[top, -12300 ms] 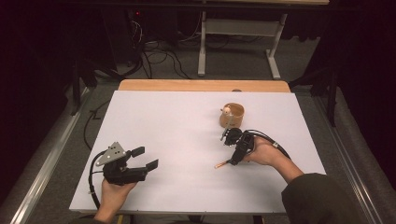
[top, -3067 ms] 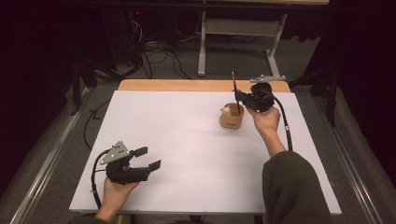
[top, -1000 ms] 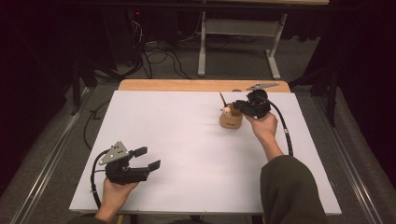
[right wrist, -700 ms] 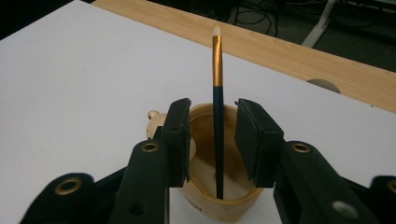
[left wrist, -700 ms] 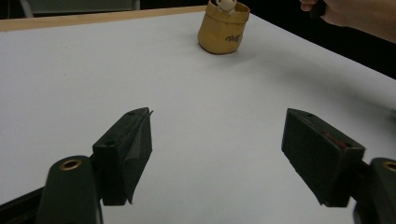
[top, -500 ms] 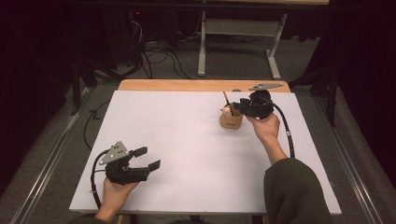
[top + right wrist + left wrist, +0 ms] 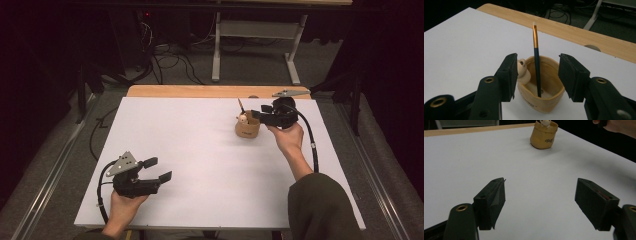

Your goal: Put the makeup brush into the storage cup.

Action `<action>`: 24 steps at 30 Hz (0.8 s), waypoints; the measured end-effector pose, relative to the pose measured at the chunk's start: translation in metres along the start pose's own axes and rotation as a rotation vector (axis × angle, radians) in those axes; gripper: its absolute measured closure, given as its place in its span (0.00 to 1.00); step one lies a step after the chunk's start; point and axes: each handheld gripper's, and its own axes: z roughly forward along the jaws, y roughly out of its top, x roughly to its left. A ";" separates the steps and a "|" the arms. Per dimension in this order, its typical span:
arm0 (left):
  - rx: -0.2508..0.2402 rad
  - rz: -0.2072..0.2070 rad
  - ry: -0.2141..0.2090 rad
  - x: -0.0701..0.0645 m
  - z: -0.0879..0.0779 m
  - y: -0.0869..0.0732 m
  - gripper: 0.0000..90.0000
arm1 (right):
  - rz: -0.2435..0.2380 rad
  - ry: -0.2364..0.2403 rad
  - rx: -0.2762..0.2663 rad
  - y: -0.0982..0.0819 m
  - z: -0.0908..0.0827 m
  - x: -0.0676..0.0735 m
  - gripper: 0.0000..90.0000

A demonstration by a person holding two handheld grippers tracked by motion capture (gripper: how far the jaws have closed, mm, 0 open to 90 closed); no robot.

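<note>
Now the brush (image 7: 536, 60) stands in the cup (image 7: 549, 97); right hand-held gripper (image 7: 537, 76) opening.

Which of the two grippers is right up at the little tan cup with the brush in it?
The right gripper, at the table's far side: its open jaws flank the brush standing in the cup. The left gripper sits at the near edge.

Dark-handled brush (image 7: 537, 67) with gold ferrule, upright in tan cup (image 7: 549, 100), far right of table

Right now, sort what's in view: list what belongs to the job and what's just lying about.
Job:
- brush, standing in the cup
- tan cup with a small figure on its rim
- right gripper, jaws just opened off the brush

Lying about:
- left gripper, open, idle
- floor cables
</note>
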 end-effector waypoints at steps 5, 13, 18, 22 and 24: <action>-0.007 0.000 0.005 0.001 -0.001 0.000 0.27 | -0.003 0.006 -0.001 0.000 -0.005 0.002 0.56; -0.011 -0.003 0.008 0.001 -0.001 0.000 0.27 | -0.019 0.036 -0.016 -0.002 -0.016 0.011 0.56; -0.012 -0.001 0.009 0.001 -0.002 0.000 0.27 | -0.044 0.047 -0.025 -0.003 -0.024 0.016 0.56; -0.012 0.000 0.009 0.001 -0.002 0.000 0.27 | -0.048 0.050 -0.025 -0.005 -0.027 0.018 0.55; -0.012 -0.001 0.011 0.001 -0.002 0.000 0.27 | -0.043 0.056 -0.029 -0.007 -0.030 0.019 0.54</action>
